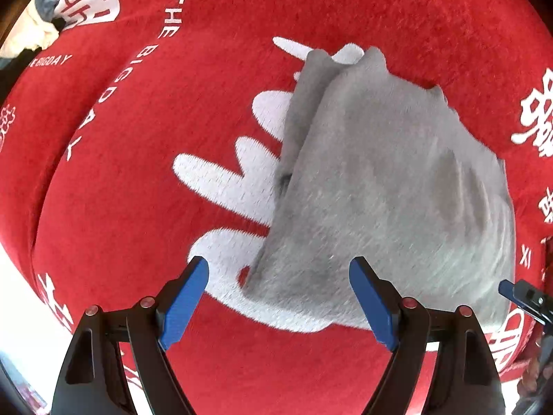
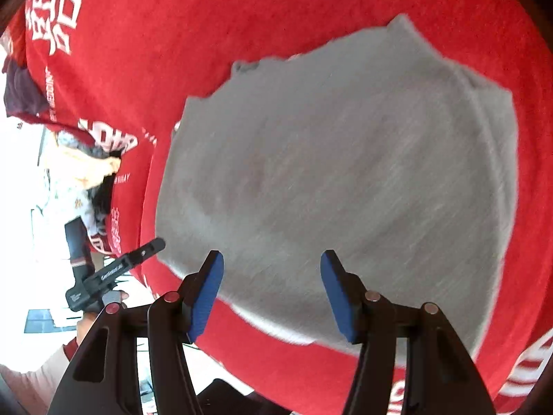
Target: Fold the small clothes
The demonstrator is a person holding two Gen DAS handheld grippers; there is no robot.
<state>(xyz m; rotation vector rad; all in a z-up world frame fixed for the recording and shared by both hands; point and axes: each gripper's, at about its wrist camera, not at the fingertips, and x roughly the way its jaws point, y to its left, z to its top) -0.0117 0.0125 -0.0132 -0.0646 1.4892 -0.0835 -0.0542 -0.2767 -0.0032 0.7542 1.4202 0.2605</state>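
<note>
Jaws of both grippers are standing wide apart, holding nothing, above a grey garment.

Left gripper (image 1: 278, 299) is hovering over the near left corner of the grey garment (image 1: 380, 186), its blue pads (image 1: 183, 306) spread with the cloth's edge showing between them; the right gripper (image 2: 271, 290) is hanging over the garment's near edge, equally spread. That garment is lying folded and fairly flat on a red plush cloth (image 1: 172, 103) printed with white shapes, Chinese characters and the words "THE BIG DAY". Other clothes (image 2: 83, 169), pale and dark, are lying heaped at the cloth's far edge. Beyond it the room is glaring white and too bright to read.
</note>
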